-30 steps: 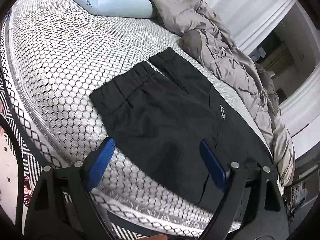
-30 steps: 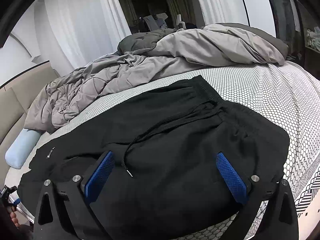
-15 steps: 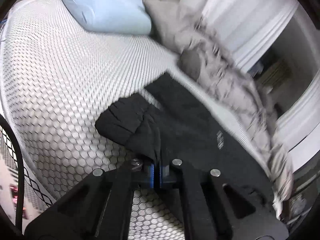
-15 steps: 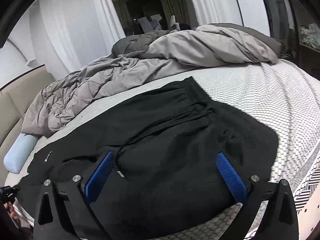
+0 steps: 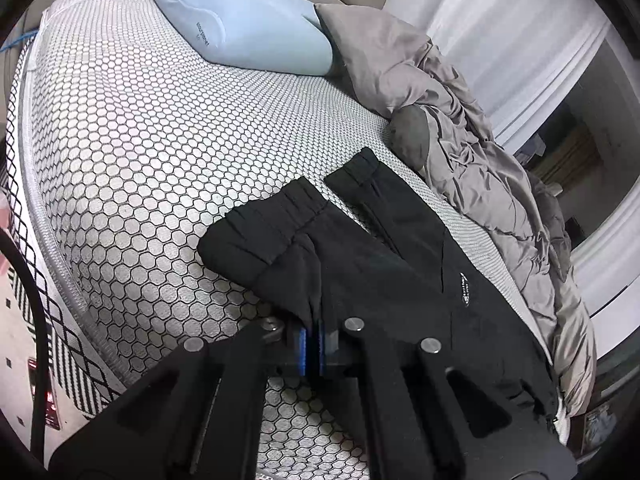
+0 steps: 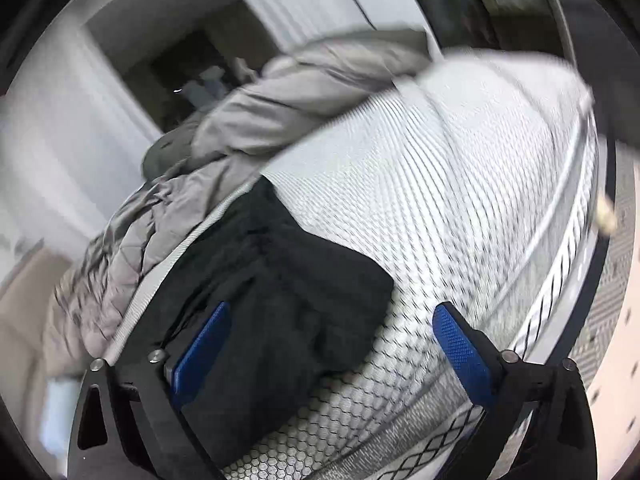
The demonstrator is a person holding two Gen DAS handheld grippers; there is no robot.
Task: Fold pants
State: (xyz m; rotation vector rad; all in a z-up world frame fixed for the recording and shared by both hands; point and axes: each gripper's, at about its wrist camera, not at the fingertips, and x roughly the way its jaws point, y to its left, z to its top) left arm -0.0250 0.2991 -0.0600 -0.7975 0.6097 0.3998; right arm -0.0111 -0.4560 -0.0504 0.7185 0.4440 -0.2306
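A honeycomb-patterned bed fills both views, a grey duvet bunched along its far side and a pale blue pillow at its head. Black pants lie flat near the front edge. The left gripper is pressed together, pinching a raised fold of the near leg. The right gripper, spread wide and just been narrowing, straddles the pants' corner without pressing. The pillow's and pants' small labels are unreadable.

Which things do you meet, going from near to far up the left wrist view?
Left hand-held gripper → black pants → bare mattress → blue pillow.
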